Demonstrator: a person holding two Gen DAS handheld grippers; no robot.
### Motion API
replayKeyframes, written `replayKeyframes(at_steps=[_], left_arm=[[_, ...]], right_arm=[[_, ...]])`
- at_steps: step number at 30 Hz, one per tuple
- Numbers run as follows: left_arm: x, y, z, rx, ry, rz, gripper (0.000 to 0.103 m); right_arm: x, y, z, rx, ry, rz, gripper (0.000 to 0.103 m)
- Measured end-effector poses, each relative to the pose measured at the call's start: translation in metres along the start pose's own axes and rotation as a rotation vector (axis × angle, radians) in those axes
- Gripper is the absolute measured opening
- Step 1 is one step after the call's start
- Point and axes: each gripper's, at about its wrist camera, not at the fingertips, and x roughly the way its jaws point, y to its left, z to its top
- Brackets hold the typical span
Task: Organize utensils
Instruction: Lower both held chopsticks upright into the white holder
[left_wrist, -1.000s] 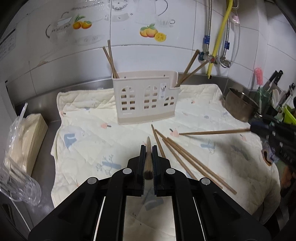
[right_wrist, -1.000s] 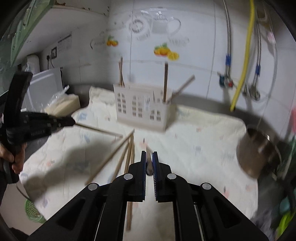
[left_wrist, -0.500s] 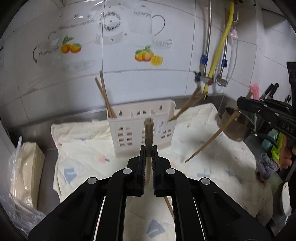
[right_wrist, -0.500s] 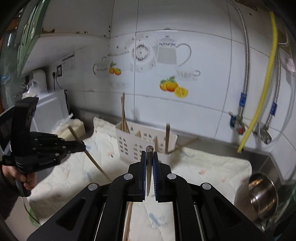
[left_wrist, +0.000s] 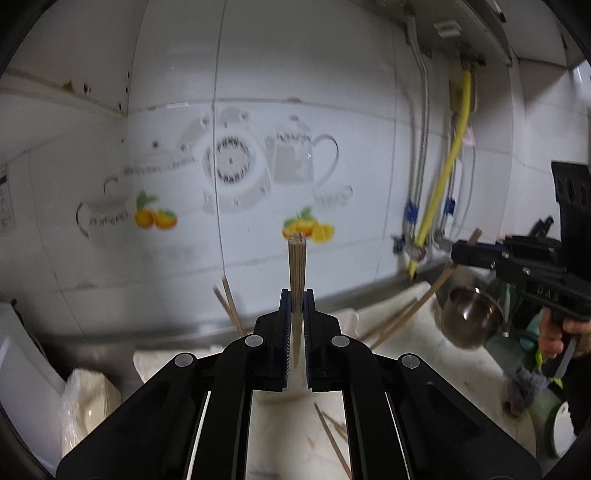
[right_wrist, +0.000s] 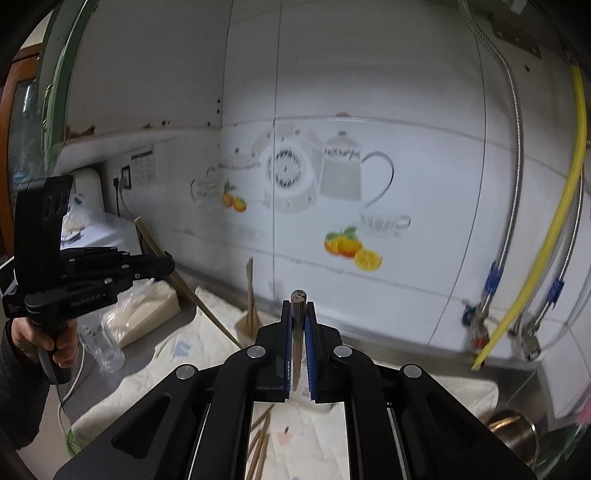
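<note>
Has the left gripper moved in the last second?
Yes. The left gripper rose with its chopstick: the wall's fruit decal, earlier high above it, now sits level with the chopstick's tip.

A stainless steel counter runs along a white tiled wall. A cream quilted cloth covers most of it, with loose wooden chopsticks lying on the cloth. A round steel pot stands near the counter's right end.
</note>
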Motion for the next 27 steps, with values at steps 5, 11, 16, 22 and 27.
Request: replayKeyframes(at_steps=[5, 11, 16, 22, 27], left_arm=[[0.026, 0.009, 0.018, -0.006, 0.003, 0.045, 0.005], [0.068, 0.028, 0.007, -0.057, 0.078, 0.054, 0.005], [0.091, 0.044, -0.012, -0.106, 0.142, 0.041, 0.005], [0.104, 0.050, -0.028, -0.130, 0.188, 0.035, 0.005], [0.111, 0.050, -0.034, -0.131, 0.209, 0.036, 0.006]], right_arm=[[0.014, -0.003, 0.017, -0.017, -0.009, -0.045, 0.006], [0.048, -0.014, 0.019, -0.008, 0.034, -0.076, 0.006], [0.075, -0.020, 0.007, -0.002, 0.090, -0.081, 0.006], [0.100, -0.024, -0.008, 0.009, 0.154, -0.080, 0.006], [0.112, -0.023, -0.016, 0.007, 0.189, -0.076, 0.006]])
